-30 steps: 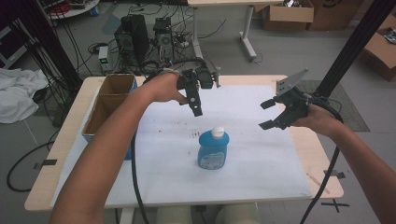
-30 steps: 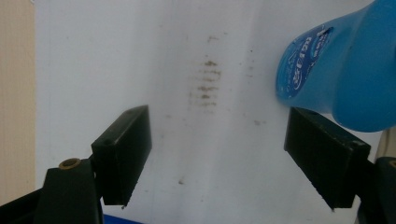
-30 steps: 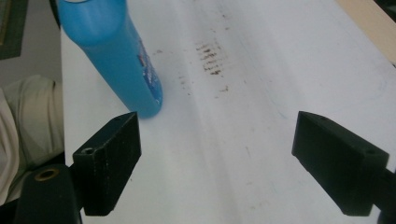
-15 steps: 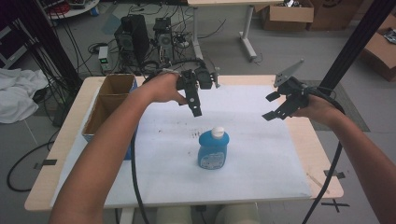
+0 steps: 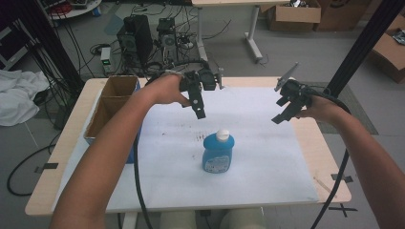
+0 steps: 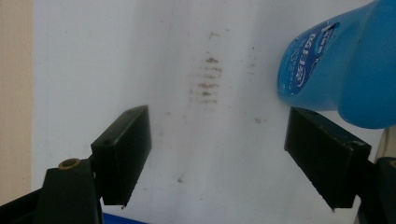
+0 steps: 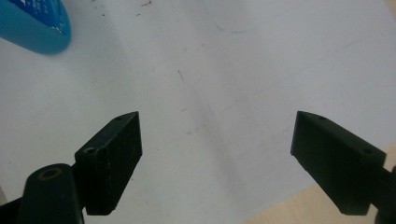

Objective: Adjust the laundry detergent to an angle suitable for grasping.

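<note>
A blue bottle [image 5: 217,153] with a white cap [image 5: 222,135] stands upright near the middle of a white sheet [image 5: 267,157] that covers most of the surface [image 5: 329,162], with neither tool touching it. The left tool [image 5: 198,107], held in the person's left hand [image 5: 165,88], hangs above the sheet just beyond the bottle and a little to its left, jaws pointing down. In the left gripper view the left tool [image 6: 217,151] stands wide, nothing between its black jaws, and the bottle [image 6: 341,65] rises at the upper right, close to the right-hand jaw but apart from it. A patch of dark smudges [image 6: 208,79] marks the sheet [image 6: 93,70] between them. The right tool [image 5: 285,107], in the person's right hand [image 5: 322,107], is held above the far right edge of the sheet, well apart from the bottle. In the right gripper view the right tool [image 7: 215,154] is also spread wide and holds nothing; the bottle's base [image 7: 35,25] sits at the upper left corner. An open cardboard box [image 5: 112,102] rests along the left edge of the surface.
</note>
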Demonstrator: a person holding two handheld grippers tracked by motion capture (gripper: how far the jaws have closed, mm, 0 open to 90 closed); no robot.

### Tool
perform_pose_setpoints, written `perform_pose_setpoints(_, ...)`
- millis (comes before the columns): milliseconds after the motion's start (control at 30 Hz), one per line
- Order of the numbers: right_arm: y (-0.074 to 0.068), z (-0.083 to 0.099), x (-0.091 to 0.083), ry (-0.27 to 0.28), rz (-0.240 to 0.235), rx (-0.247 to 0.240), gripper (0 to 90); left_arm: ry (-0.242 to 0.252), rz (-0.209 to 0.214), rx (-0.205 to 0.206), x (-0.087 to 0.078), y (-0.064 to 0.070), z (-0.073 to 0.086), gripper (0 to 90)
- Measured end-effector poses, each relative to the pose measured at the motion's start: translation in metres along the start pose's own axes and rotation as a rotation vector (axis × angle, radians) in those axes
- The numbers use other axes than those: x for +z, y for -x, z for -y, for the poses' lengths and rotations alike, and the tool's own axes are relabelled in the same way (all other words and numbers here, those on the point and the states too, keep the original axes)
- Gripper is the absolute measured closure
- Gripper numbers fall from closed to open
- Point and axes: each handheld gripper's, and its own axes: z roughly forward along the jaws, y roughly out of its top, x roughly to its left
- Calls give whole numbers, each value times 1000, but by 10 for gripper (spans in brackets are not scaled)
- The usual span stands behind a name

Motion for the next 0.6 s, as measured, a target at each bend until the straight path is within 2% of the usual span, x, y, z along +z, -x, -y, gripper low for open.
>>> perform_pose_setpoints(600,2,-1,-1,-12,5,-7,164,9,2,-11,0,-2,2,232)
